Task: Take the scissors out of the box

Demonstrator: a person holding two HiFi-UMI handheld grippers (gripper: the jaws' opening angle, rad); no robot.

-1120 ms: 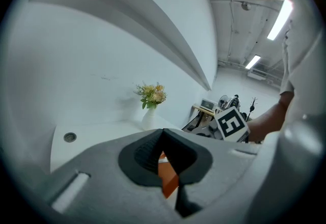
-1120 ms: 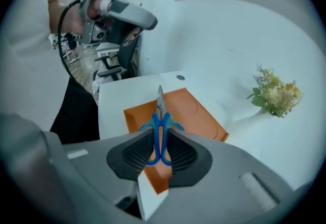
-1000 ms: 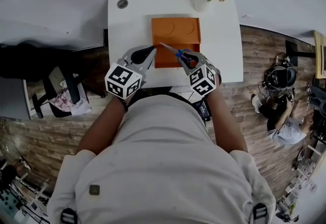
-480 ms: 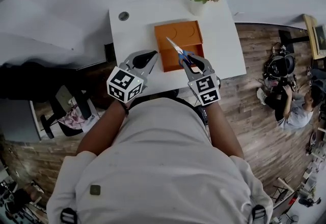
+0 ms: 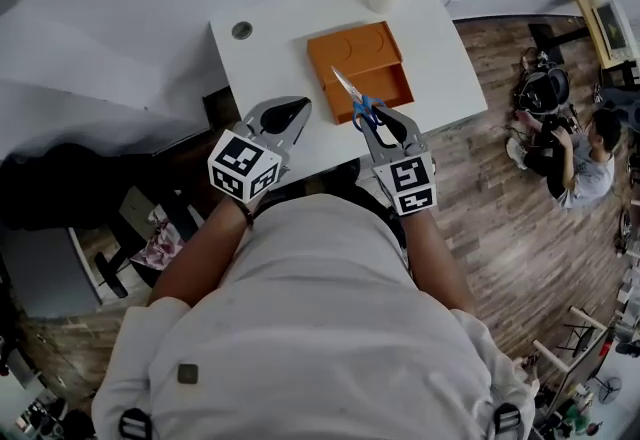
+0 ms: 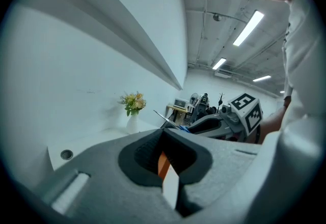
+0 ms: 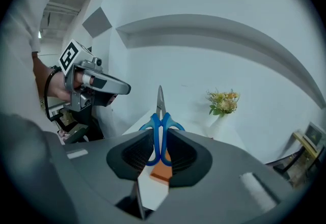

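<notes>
Gripping the blue-handled steel scissors (image 7: 160, 116) by their handles, blades pointing away, the right gripper (image 5: 368, 114) holds them over the near edge of the shallow orange rectangular box (image 5: 368, 63) on the white table (image 5: 268, 46), while the left gripper (image 5: 289, 109) hovers alongside, jaws closed and empty.

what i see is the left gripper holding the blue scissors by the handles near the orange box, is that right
Not quite: it is the right gripper that holds the scissors by the handles near the box. The right gripper view shows the blue handles clamped between its jaws. The left gripper has nothing in it.
</notes>
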